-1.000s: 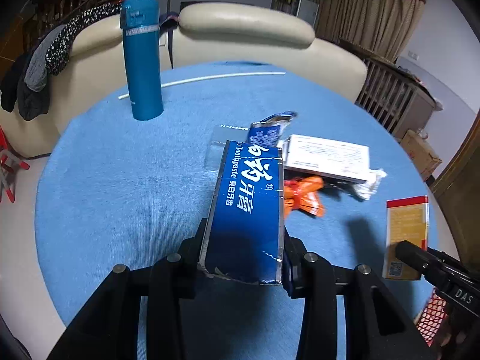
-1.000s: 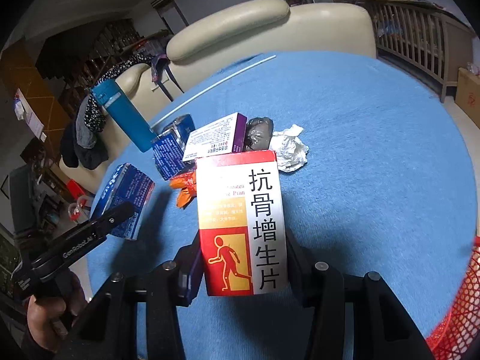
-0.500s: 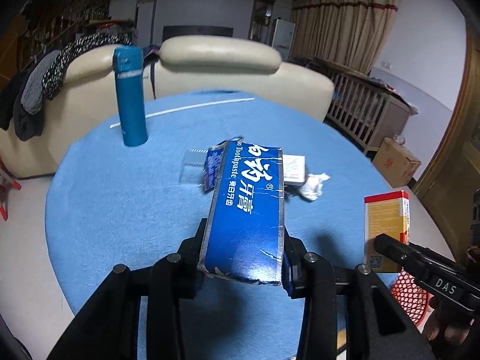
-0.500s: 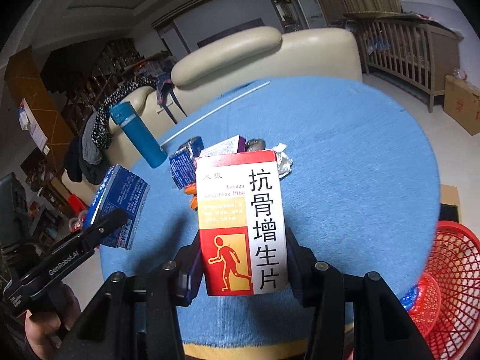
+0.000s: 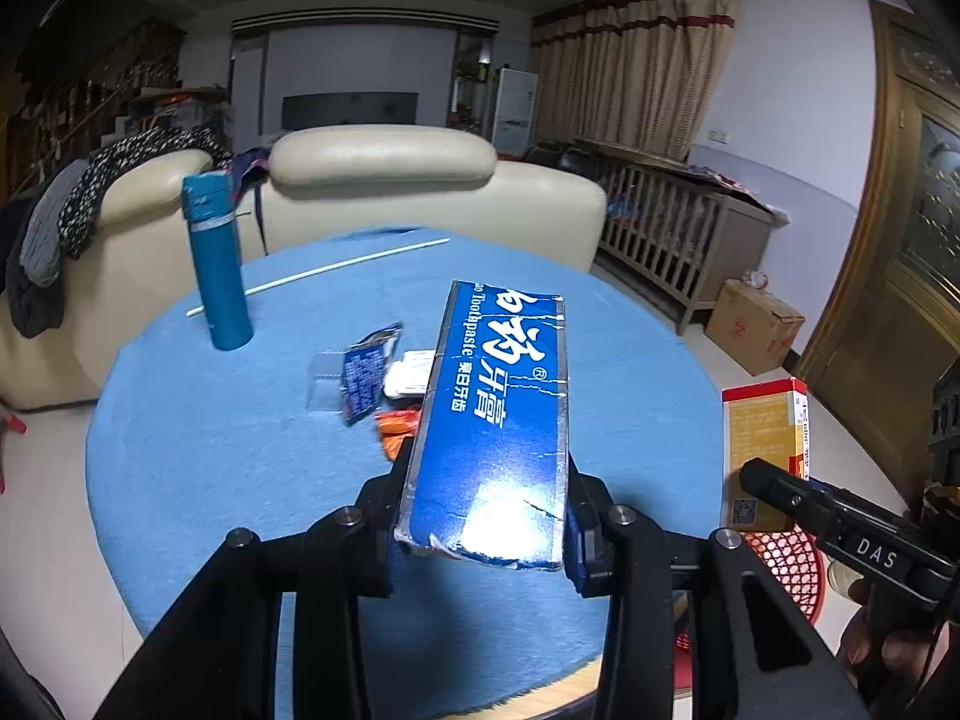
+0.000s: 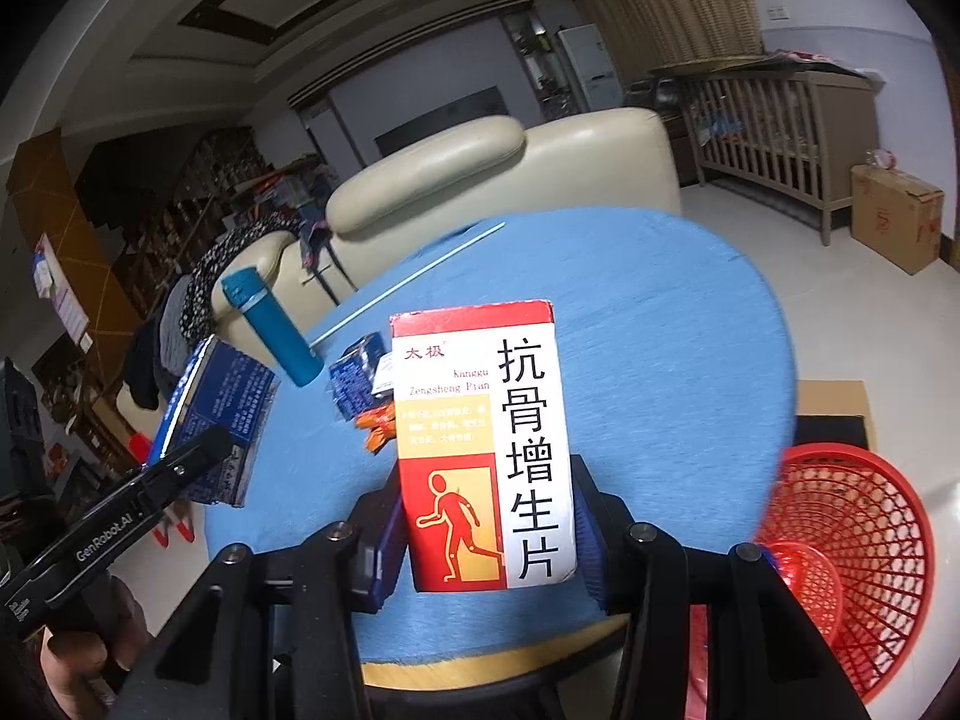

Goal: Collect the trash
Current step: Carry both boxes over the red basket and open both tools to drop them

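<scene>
Right hand-held gripper [image 6: 489,540] clamps medicine box [image 6: 483,444]; left hand-held gripper [image 5: 483,531] clamps toothpaste box [image 5: 498,420]. Red basket [image 6: 852,564] low right, nearer right gripper.

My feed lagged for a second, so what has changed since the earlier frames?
Both grippers have risen and pulled back from the table toward its near edge. The left gripper still clamps the blue toothpaste box, the right gripper the red and white medicine box. The red basket has come into view beside the table. Nothing was released; the teal bottle and remaining wrappers stayed put.
</scene>
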Demonstrator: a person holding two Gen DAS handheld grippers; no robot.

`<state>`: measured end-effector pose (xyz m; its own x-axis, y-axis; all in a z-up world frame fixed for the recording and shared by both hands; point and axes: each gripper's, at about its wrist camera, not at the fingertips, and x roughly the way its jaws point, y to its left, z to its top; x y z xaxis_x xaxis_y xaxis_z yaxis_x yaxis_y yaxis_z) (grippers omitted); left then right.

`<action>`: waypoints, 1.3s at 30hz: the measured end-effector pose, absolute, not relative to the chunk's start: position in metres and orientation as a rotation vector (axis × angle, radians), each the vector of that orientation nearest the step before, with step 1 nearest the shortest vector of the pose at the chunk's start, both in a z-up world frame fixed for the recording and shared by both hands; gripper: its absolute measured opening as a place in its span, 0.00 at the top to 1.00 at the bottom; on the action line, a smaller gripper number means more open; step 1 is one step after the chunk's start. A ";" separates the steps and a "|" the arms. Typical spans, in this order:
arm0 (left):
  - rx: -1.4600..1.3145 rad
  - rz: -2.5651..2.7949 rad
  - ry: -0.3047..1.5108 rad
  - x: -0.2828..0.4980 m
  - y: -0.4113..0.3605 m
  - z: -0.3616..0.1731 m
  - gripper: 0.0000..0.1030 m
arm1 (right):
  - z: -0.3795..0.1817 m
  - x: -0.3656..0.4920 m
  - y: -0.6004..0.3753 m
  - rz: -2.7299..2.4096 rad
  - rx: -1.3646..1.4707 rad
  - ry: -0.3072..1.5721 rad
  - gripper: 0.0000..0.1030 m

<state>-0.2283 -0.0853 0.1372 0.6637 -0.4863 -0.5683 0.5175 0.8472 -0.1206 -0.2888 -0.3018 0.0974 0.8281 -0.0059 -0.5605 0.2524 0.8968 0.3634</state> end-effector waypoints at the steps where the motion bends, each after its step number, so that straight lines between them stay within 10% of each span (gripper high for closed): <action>1: 0.057 -0.576 0.623 -0.231 -0.088 0.139 0.60 | 0.098 -0.294 -0.306 -0.152 0.448 0.577 0.51; 39: 0.339 -0.923 0.646 -0.318 -0.250 0.127 0.60 | 0.011 -0.405 -0.458 -0.530 0.674 0.671 0.50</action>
<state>-0.3180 -0.2503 0.1267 0.4358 -0.6267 -0.6460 0.8215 0.5702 0.0010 -0.4046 -0.4580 0.0109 0.6694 -0.2267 -0.7075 0.6359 0.6673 0.3878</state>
